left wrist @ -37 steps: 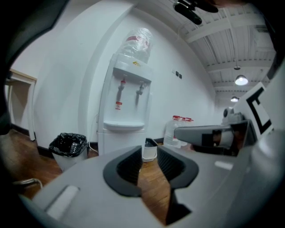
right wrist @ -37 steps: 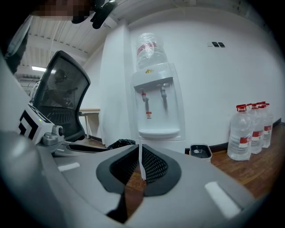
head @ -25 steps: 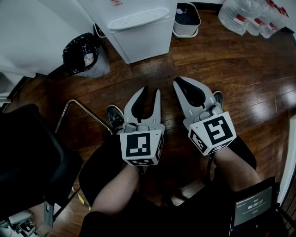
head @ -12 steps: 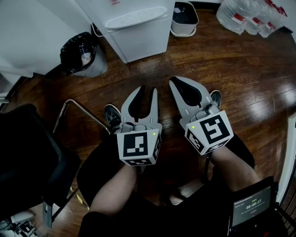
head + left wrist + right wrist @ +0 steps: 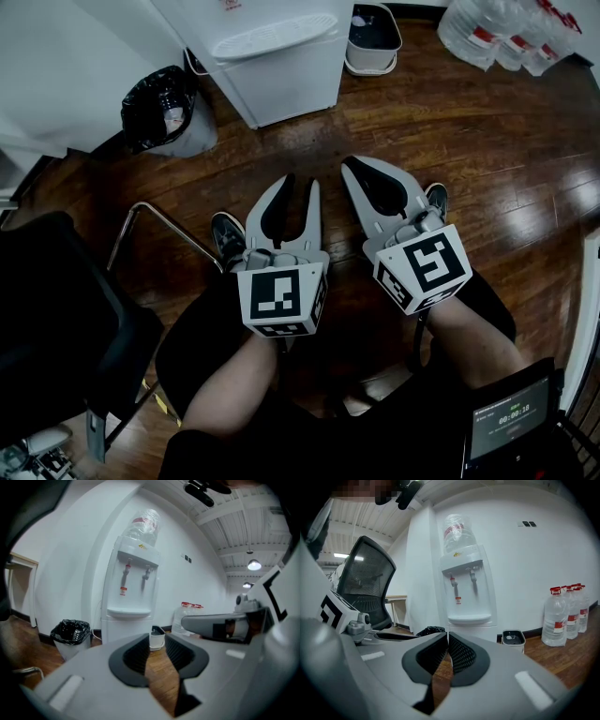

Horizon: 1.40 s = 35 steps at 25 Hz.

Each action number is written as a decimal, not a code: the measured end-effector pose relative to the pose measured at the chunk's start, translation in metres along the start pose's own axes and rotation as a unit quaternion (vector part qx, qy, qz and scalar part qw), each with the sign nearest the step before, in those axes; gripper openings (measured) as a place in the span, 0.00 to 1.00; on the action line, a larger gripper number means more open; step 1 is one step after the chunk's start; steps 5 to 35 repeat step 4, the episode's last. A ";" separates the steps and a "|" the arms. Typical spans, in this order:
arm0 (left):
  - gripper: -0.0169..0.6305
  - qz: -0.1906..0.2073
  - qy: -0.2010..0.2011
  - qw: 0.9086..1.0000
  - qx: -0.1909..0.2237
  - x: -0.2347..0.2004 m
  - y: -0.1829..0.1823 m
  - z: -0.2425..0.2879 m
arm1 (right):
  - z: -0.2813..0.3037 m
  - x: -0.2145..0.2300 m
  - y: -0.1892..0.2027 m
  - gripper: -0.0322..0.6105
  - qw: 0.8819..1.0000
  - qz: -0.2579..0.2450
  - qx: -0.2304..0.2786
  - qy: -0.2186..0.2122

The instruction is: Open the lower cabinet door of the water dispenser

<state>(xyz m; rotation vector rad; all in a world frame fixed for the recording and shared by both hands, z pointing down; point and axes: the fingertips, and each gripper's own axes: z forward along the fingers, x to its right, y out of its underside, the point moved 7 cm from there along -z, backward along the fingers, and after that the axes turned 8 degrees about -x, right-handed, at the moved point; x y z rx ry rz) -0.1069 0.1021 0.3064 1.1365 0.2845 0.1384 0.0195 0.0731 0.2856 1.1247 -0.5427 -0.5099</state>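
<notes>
Seated person holds two claws over the lap, facing a white water dispenser (image 5: 272, 56) that stands far across the wood floor (image 5: 469, 141), well apart from both. Left claw (image 5: 300, 183) sits part-open w/ nothing btwn its jaws, only floor showing through the gap. Right claw (image 5: 352, 161) has its tips together and is empty. The lower cabinet door (image 5: 295, 89) is the flat white front below the drip tray. It looks flush and closed as far as it shows, but the claws hide much of it in both gripper views. Door is prob. a light, stiff, smooth panel on a side hinge. No handle or recess can be made out, so a free edge looks the likeliest place to grip, and glossy paint could let the pads slip. A full bottle (image 5: 145, 522) up top makes the unit top-heavy, so a gentle pull seems wise. Writing: red band on that bottle, a small red-and-white sticker (image 5: 123, 591) under the taps and red labels on the spare bottles (image 5: 562, 616) are all too small to read. A black-bagged bin (image 5: 159, 108) stands left of the dispenser.
</notes>
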 end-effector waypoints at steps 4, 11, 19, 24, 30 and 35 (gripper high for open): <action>0.23 -0.002 0.003 1.000 -0.007 0.001 -0.001 -0.001 | 0.000 0.000 0.000 0.07 1.000 0.001 0.000 0.000; 0.23 -0.002 0.003 1.000 -0.007 0.001 -0.001 -0.001 | 0.000 0.000 0.000 0.07 1.000 0.001 0.000 0.000; 0.23 -0.002 0.003 1.000 -0.007 0.001 -0.001 -0.001 | 0.000 0.000 0.000 0.07 1.000 0.001 0.000 0.000; 0.23 -0.002 0.003 1.000 -0.007 0.001 -0.001 -0.001 | 0.000 0.000 0.000 0.07 1.000 0.001 0.000 0.000; 0.23 -0.002 0.003 1.000 -0.007 0.001 -0.001 -0.001 | 0.000 0.000 0.000 0.07 1.000 0.001 0.000 0.000; 0.23 -0.002 0.003 1.000 -0.007 0.001 -0.001 -0.001 | 0.000 0.000 0.000 0.07 1.000 0.001 0.000 0.000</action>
